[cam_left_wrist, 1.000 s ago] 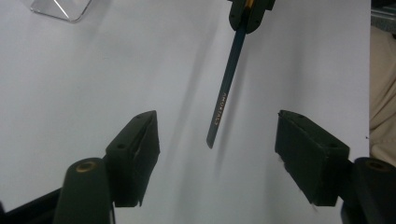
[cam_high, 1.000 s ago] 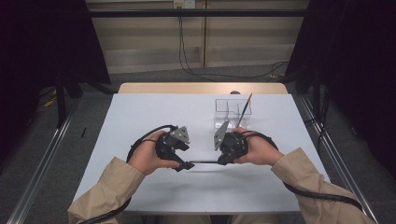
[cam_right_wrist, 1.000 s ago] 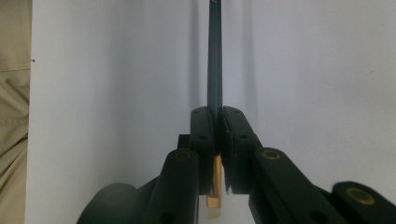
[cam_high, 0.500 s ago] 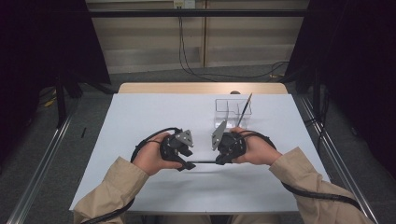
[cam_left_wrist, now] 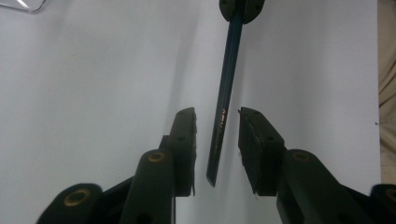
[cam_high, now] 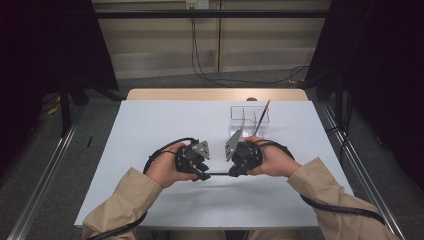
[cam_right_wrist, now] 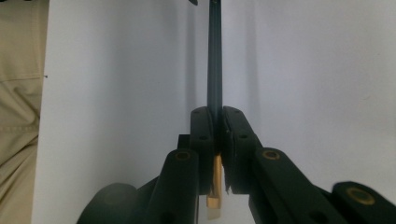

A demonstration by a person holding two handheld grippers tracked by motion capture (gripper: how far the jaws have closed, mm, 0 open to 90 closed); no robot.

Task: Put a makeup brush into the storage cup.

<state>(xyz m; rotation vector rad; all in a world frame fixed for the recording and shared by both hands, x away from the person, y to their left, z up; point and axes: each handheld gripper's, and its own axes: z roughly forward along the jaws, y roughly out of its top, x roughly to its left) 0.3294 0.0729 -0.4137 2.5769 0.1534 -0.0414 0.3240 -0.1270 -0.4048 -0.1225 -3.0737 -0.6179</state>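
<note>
Tongs first: the right tongs are pinched on a slim dark-blue paintbrush with a gold ferrule, held level above the white surface and reaching toward nine o'clock. Left tongs have just been closing around the handle's free end, yet gaps show on both sides, so they remain spread. At one o'clock from the hands stands a clear plastic divided box with another thin brush leaning in it. Judging by this, the handover is half done: the left grip and the right's release remain.
</note>
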